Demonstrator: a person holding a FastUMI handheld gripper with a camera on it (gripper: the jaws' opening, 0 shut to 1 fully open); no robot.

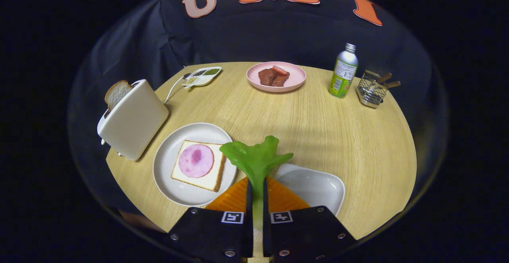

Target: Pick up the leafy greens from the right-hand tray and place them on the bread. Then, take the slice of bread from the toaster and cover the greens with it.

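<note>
While the hand-held gripper [257, 199] is nearly closed, both fingers pinch the pale stem of the leafy greens [256, 161], and the leaf fans out just ahead of the fingertips, lifted above the white tray [318, 185] near the table's [318, 127] front edge. The step in hand looks like the carry to the bread. The target, a slice of bread [201, 177] topped with a round pink slice of ham [196, 160], lies on a white plate [171, 175] just beside the tray, toward the toaster [133, 121] at the table's left edge.

To do this well, the grip should stay firm on the stem, since the leaf is floppy and may swing. Moving sideways at the present height should keep the leaf off the plate's rim. The leaf's broad part ought to be centred over the ham before lowering, so it does not hang off the crust. Releasing low, with the leaf already resting on the slice, should stop it sliding. The second slice [116, 93] waits upright in the toaster, untouched.
</note>
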